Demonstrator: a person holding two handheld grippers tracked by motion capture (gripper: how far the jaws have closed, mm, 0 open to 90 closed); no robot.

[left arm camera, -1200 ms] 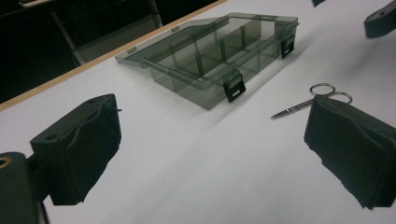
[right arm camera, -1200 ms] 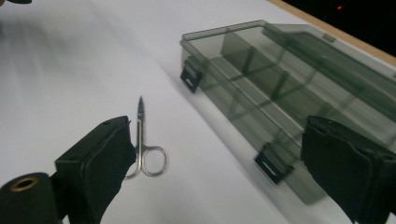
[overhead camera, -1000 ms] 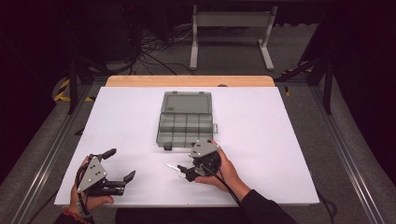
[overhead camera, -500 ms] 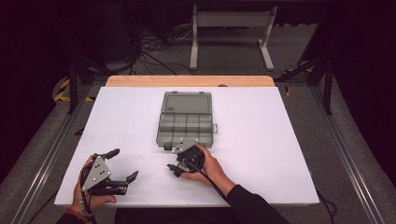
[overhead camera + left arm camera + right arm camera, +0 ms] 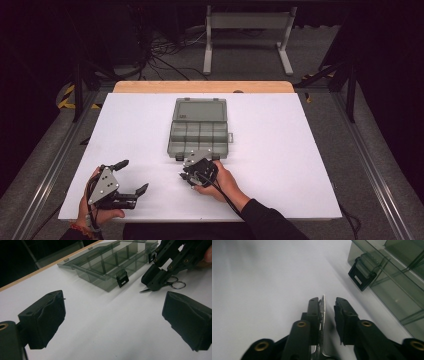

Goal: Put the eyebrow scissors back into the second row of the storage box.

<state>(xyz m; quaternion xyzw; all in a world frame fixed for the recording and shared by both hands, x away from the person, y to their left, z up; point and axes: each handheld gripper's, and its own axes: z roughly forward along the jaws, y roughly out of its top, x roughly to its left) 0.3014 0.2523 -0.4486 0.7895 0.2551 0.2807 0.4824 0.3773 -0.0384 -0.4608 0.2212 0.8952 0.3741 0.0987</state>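
Steel scissors [image 5: 168, 285] flat on white table [image 5: 300, 150], between jaws of right gripper [image 5: 329, 302]; jaws narrowed around blades, gap visible on one side, grip apparently not yet closed. Position: just at 6 o'clock of open grey compartment box [image 5: 197, 131], likely destination. Left gripper [image 5: 131, 176] spread wide, empty, idle at 9 o'clock, well apart.

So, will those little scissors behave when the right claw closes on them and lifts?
The scissors look thin, stiff metal, so probably light and rigid. They lie flat on the table, blade between the right claw's slightly parted jaws; smooth steel may slip or pivot. The finger loops could tip them handle-down.
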